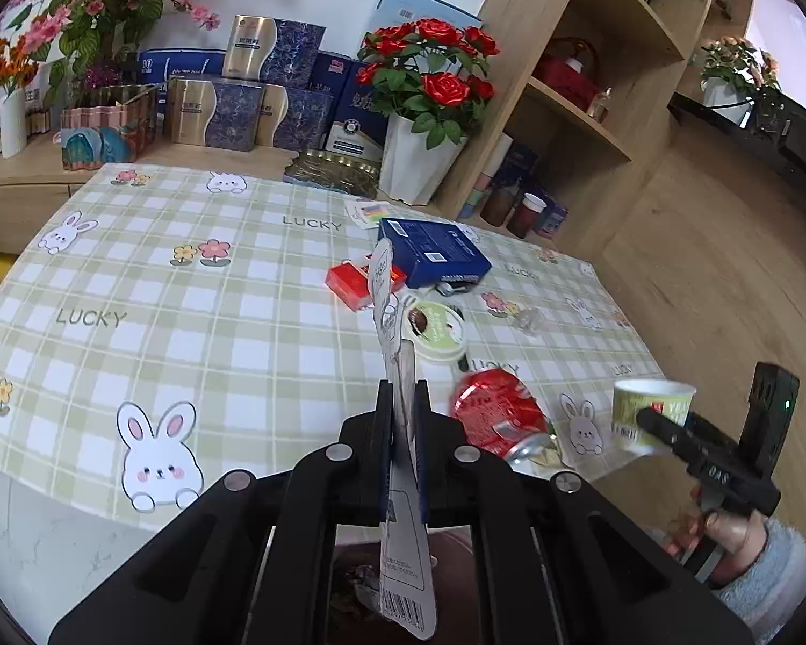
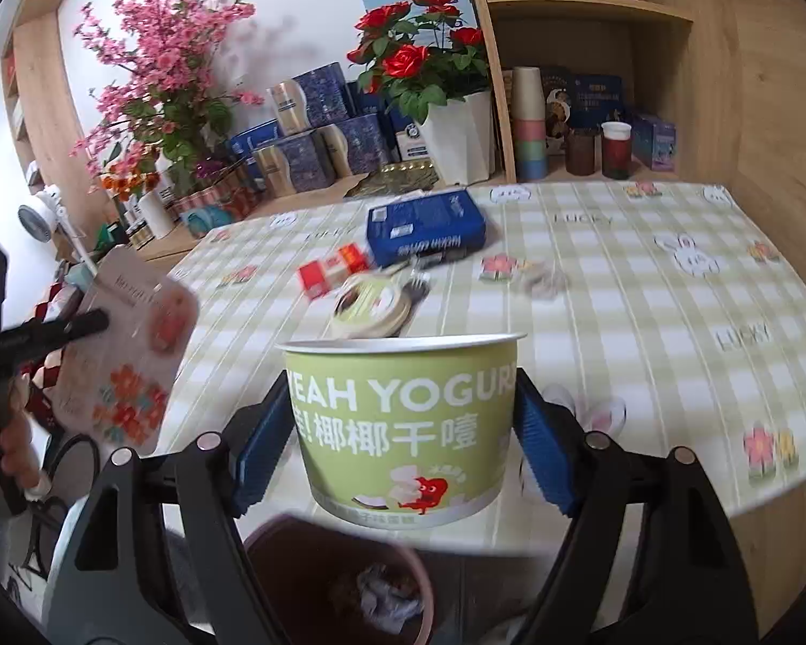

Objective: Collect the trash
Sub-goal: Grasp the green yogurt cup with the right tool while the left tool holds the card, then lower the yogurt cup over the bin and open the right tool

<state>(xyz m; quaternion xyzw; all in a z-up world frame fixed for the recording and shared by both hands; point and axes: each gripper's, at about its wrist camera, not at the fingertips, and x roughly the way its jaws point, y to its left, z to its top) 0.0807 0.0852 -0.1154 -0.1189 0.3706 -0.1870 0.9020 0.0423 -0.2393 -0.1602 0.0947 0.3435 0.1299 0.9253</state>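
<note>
Right gripper [image 2: 403, 430] pinches yogurt cup [image 2: 403, 414] mid-wall, lower centre: light, crushable. Left gripper [image 1: 403, 424] clamps a thin, floppy card [image 1: 397, 376].

The green yogurt cup [image 2: 403, 424] reads "YEAH YOGUR" in white capitals, with a line of Chinese characters beneath it. "LUCKY" is printed repeatedly on the checked cloth [image 1: 188, 290] covering the bench. The print on the blue box [image 1: 432, 250] is too small to read.
</note>
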